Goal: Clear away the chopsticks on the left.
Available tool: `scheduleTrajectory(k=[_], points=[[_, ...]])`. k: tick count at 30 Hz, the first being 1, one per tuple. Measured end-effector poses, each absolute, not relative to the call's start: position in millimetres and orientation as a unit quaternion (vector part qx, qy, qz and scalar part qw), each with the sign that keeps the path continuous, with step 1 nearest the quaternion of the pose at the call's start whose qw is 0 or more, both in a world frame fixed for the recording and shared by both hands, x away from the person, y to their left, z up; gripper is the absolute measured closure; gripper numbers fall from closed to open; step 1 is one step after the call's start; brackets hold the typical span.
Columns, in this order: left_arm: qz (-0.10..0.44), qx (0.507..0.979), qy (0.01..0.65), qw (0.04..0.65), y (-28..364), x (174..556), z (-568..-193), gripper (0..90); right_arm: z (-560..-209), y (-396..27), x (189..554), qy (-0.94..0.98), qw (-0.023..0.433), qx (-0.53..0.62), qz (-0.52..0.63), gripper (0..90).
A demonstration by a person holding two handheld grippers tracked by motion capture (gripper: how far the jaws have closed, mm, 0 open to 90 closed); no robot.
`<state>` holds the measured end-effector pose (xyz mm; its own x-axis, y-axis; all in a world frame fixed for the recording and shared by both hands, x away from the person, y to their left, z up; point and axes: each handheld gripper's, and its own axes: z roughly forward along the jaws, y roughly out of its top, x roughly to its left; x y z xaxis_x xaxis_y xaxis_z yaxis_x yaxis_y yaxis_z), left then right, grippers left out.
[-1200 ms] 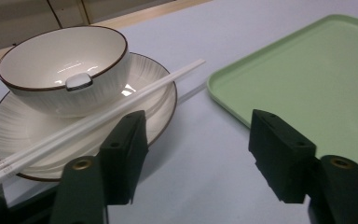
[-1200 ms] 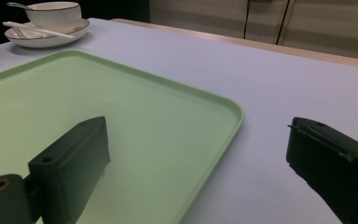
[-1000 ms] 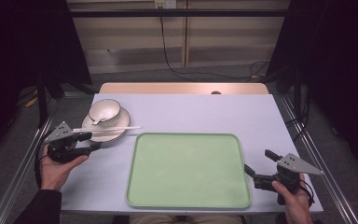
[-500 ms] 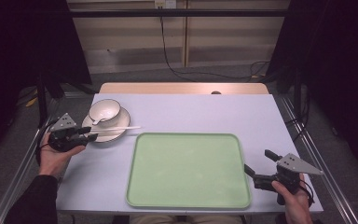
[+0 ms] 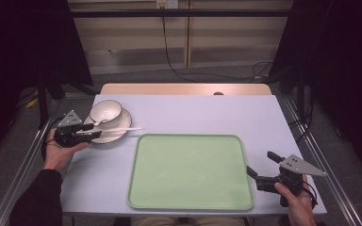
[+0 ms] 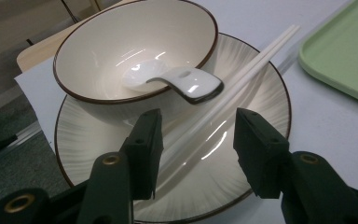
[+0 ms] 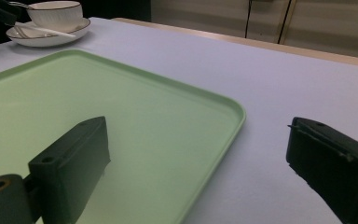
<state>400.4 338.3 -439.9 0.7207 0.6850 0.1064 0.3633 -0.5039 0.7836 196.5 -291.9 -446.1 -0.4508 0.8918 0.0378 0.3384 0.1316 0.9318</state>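
A cream bowl (image 5: 105, 112) with a dark rim stands on a matching plate (image 5: 118, 135) at the table's left. A white spoon (image 6: 186, 84) lies in the bowl (image 6: 98, 46), and a pair of white chopsticks (image 5: 125, 129) rests across the plate (image 6: 261, 98). My left gripper (image 5: 92, 133) reaches over the plate's near rim. Its jaws have just been opening a little. The chopsticks (image 6: 256, 58) run between them, close to one finger (image 6: 144, 144), and are not pinched. My left gripper (image 6: 198, 149) is open. My right gripper (image 5: 259, 163) is open, with nothing between its jaws, beside the right rim of the green tray (image 5: 188, 172).
The green tray (image 7: 98, 98) fills the table's middle, just right of the plate. A wooden strip (image 5: 184, 89) borders the table's far edge. Metal rails (image 5: 23, 165) run along both sides. The bowl (image 7: 56, 11) and plate sit far off in the right gripper view.
My left gripper has moved away from the table's near edge and onto the plate's rim, over the chopsticks. The right gripper has stayed where it was.
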Motion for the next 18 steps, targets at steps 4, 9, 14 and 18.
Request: scheduleTrajectory(k=[4, 9, 14, 18], points=[[0.205, 0.845, 0.311, 0.383, 336, 404, -442, 53.9, -446, -292, 196, 0.697, 0.282, 0.442, 0.490, 5.8], [0.204, 0.850, 0.313, 0.372, 333, 406, -447, 55.6, -446, -292, 196, 0.697, 0.281, 0.441, 0.490, 5.8], [0.202, 0.849, 0.315, 0.374, 331, 408, -451, 56.3, -447, -291, 197, 0.702, 0.281, 0.436, 0.488, 5.8], [0.204, 0.848, 0.314, 0.374, 332, 408, -453, 56.3, -447, -291, 197, 0.702, 0.280, 0.436, 0.488, 5.8]])
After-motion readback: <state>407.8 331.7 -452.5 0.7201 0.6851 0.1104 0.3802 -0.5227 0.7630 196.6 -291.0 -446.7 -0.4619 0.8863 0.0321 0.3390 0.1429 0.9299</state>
